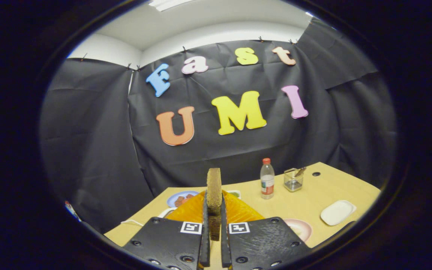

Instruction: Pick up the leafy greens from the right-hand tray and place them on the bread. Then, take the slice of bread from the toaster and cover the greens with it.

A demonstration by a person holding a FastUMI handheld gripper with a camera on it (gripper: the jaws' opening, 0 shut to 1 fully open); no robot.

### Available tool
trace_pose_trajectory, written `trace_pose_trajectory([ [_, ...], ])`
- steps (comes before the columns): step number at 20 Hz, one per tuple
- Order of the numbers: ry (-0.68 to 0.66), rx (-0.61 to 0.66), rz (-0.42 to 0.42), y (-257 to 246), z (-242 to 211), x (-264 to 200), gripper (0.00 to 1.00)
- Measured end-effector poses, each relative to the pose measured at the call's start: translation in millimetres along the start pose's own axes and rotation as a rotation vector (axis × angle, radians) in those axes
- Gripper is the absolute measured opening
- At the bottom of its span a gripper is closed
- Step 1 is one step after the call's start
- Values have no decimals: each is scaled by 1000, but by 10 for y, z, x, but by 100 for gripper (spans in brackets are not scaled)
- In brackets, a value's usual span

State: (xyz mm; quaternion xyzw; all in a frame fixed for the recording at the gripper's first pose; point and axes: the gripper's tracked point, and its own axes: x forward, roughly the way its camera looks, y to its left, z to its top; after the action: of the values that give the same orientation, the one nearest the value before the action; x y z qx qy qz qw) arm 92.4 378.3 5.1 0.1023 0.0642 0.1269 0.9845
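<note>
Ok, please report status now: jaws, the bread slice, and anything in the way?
Gripper shut on bread slice, slice upright, edge-on. Orange toaster just beyond the jaws. Nothing blocking.

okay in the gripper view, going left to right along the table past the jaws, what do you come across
Blue plate → bread slice held upright, both jaws pressed on it, with the orange toaster behind it → water bottle → clear pen holder → white rectangular tray.

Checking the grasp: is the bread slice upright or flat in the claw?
Upright: the bread slice stands on edge, pinched between both fingers of the claw, above the orange toaster.
</note>
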Motion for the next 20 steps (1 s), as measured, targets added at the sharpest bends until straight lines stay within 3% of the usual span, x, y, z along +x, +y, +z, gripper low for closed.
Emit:
trace_pose_trajectory([
  [8,46,-1,-109,-773,-551,34,11],
  [20,145,94,-91,-872,-1300,305,11],
])
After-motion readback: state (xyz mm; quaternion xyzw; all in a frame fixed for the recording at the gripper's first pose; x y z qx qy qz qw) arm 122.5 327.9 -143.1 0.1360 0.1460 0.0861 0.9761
